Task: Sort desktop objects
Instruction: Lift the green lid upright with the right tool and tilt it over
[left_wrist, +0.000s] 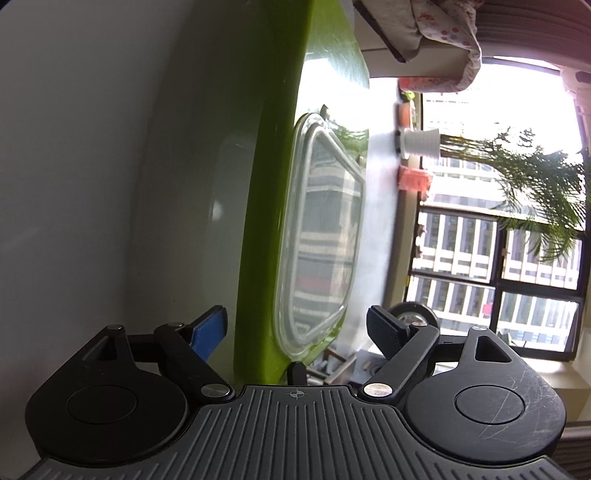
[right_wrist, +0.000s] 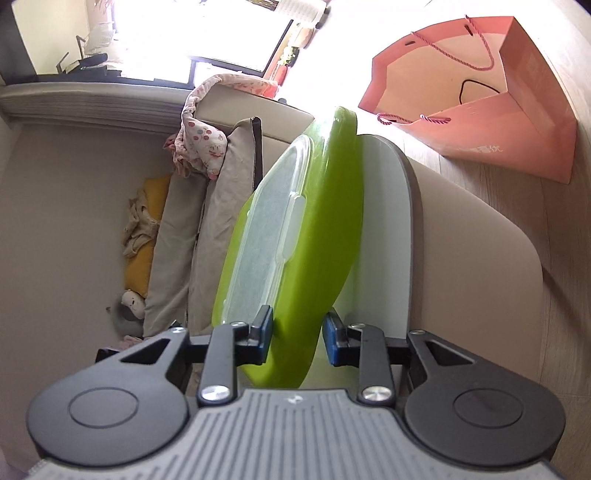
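Note:
A green tray (left_wrist: 266, 206) carries a clear plastic lidded container (left_wrist: 321, 236); both views are rolled sideways. My left gripper (left_wrist: 297, 328) is open, its fingers wide on either side of the tray's near edge without touching it. In the right wrist view the green tray (right_wrist: 325, 229) with the clear container (right_wrist: 266, 221) runs between my right gripper's (right_wrist: 298, 338) fingers. The left pad (right_wrist: 264, 332) touches the tray. The right pad (right_wrist: 332, 339) stands a little off it. The tray rests against a white tabletop (right_wrist: 384, 206).
A pink paper bag (right_wrist: 491, 99) stands on the wooden floor beyond the table. A beige sofa (right_wrist: 192, 206) with a patterned cloth (right_wrist: 199, 144) and a yellow cushion (right_wrist: 144, 236) lies on the other side. A window with a potted palm (left_wrist: 517, 173) shows in the left wrist view.

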